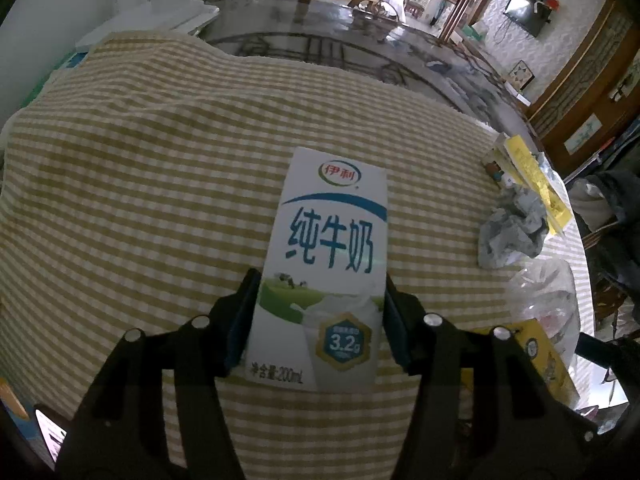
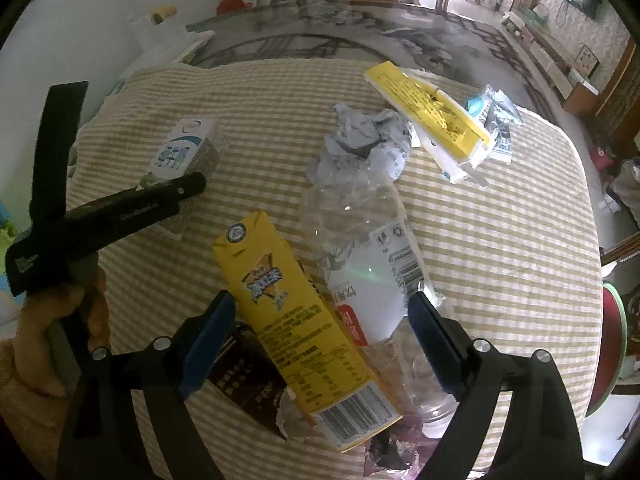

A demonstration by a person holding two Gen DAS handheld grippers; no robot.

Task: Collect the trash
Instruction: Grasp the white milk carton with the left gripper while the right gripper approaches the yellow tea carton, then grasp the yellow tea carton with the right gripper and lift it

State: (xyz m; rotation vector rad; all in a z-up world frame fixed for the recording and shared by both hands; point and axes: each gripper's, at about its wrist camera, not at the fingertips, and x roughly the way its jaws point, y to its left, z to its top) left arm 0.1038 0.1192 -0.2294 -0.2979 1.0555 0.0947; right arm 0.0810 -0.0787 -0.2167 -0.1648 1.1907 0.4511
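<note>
Left gripper (image 1: 318, 320) pinching the milk carton (image 1: 324, 264) low on its body, one pad on each narrow side; carton's printed face points up at my camera, top end away from me. I judge the grip sits near the base so the rest stays clear for dropping it somewhere. Checked cloth (image 1: 140, 180) lies beneath; I cannot tell whether the carton is lifted or resting on it.

Right gripper (image 2: 320, 340) spread wide, nothing between the pads. Yellow juice carton (image 2: 296, 320) lies flat directly between and ahead of the fingers, barcode end nearest me. Crushed clear bottle (image 2: 368, 248) touches its right flank, just inside my right finger. Dark wrapper (image 2: 248, 384) peeks out under the carton's left edge. Further ahead: crumpled paper (image 2: 360, 140), then a flattened yellow box (image 2: 428, 108) to the far right. Trash is bunched, so I expect a single-item pinch will need care.
</note>
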